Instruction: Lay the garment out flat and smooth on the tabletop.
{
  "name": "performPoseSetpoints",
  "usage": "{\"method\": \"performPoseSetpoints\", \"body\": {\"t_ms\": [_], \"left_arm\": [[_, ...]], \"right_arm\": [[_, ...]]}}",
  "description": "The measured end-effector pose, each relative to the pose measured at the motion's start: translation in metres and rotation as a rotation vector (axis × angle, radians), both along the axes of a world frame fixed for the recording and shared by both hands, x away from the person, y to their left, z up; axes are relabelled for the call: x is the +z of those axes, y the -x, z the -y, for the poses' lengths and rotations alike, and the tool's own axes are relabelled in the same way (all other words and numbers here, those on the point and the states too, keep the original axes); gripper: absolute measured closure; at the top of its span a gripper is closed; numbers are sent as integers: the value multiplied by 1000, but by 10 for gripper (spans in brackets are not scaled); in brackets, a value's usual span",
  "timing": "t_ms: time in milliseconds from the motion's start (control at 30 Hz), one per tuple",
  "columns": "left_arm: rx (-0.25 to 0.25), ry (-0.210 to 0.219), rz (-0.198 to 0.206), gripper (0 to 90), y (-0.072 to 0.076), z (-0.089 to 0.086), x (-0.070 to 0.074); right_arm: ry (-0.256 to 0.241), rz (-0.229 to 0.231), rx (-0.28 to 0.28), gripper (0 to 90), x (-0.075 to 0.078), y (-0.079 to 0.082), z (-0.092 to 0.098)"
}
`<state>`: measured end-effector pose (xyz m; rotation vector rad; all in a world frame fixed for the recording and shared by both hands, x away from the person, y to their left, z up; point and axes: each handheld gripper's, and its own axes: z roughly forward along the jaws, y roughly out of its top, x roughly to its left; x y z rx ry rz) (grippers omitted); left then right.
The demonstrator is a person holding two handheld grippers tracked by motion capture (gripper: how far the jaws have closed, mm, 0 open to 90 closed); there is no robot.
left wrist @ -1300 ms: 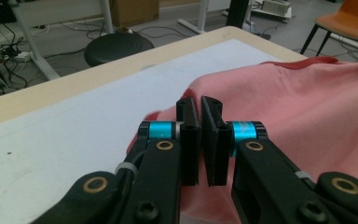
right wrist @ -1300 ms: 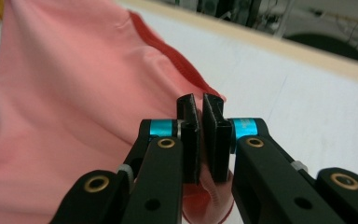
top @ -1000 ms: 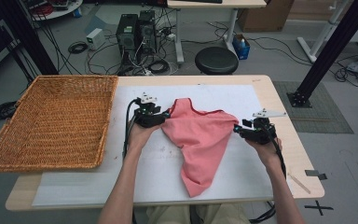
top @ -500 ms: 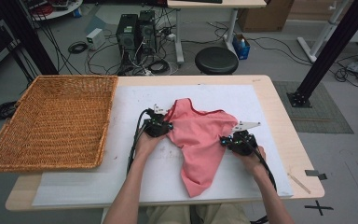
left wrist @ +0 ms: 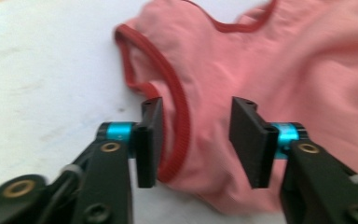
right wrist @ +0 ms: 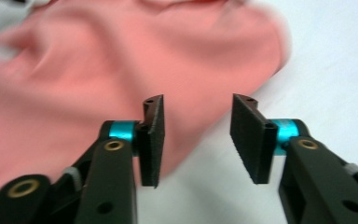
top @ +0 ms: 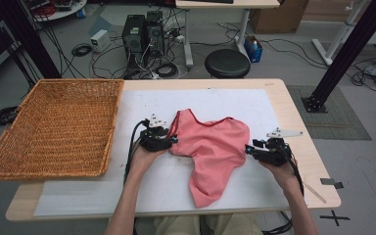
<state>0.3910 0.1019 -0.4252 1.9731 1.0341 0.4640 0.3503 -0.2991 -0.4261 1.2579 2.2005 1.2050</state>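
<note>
A person's two arms come in from the near edge of the desk (top: 293,105). Each hand holds a gripper.

The left gripper (top: 172,141) sits at the left edge of the pink top (top: 215,147). In the left gripper view, the left gripper (left wrist: 196,140) has its jaws wide open. The cloth lies flat between them and under them. The dark red trim (left wrist: 179,116) of the top runs just beside one jaw. The jaws are not pinching the cloth.

The right gripper (top: 250,150) sits at the right edge of the top. In the right gripper view, the right gripper (right wrist: 196,137) is wide open too. One jaw is over the pink top (right wrist: 121,70), and the other jaw is over the white sheet (right wrist: 335,56). The edge of the cloth passes between them. It holds nothing.

The top lies spread on the white sheet (top: 142,196) in the middle of the desk. A narrow end points toward the person. The neck hole is on the far side. The cloth is a bit wrinkled.

A big wicker basket (top: 54,127) sits at the left end of the desk, well apart from the top.

Past the desk, on the floor, there is a black stool (top: 227,62), computer boxes (top: 143,32) and many cables.
</note>
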Motion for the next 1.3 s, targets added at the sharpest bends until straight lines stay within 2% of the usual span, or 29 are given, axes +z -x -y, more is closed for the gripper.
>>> {"method": "performPoseSetpoints", "body": {"t_ms": [67,100,200,267,300,333,367,400,467,533,633,700,733,800,900,1000,1067,1133,1167,1233,1300], "left_arm": [[2,13,-10,526,-4,4,-4],[-3,3,-19,514,-6,6,-7],[-12,-22,-64,512,-10,15,-18],[-26,-32,-87,518,-12,18,-23],[-27,-29,-81,534,-12,18,-24],[-27,-27,-76,554,-11,17,-24],[-43,-8,-82,604,-10,15,-23],[-59,0,-95,707,-10,13,-23],[-81,-9,-110,808,-6,8,-20],[-118,-20,-134,831,2,3,-17],[-160,-6,-154,837,15,-2,-16],[-174,-4,-157,835,20,-3,-15],[-170,-3,-153,821,21,-4,-14],[-141,12,-127,733,21,-7,-10],[-76,59,-80,610,17,-11,-3],[-42,88,-39,555,12,-11,4],[-36,83,-31,536,9,-8,4],[-44,67,-38,527,6,-3,0],[-44,46,-49,518,4,0,-3],[-47,6,-73,518,0,6,-11],[-59,-15,-102,551,-2,11,-18]], "right_arm": [[23,9,-44,537,1,-12,-5],[41,7,-52,537,-1,-17,-9],[106,-34,-28,560,-11,-29,-23],[150,-61,25,687,-20,-31,-32],[161,-39,28,766,-22,-28,-36],[152,-34,54,837,-22,-25,-37],[151,-29,62,858,-22,-23,-37],[147,-35,71,864,-22,-21,-36],[125,-53,92,873,-21,-15,-31],[102,-64,123,874,-19,-5,-25],[79,-94,181,872,-20,14,-19],[72,-106,207,814,-20,22,-16],[65,-111,206,752,-19,23,-14],[33,-108,182,652,-16,22,-9],[-1,-60,107,589,-8,14,-4],[-4,-19,6,564,-2,2,-2],[8,1,-55,550,0,-7,-3],[13,30,-85,550,1,-14,-7],[39,30,-83,550,-1,-19,-10],[83,-20,-42,579,-9,-27,-18],[126,-61,12,722,-18,-30,-26]]}}
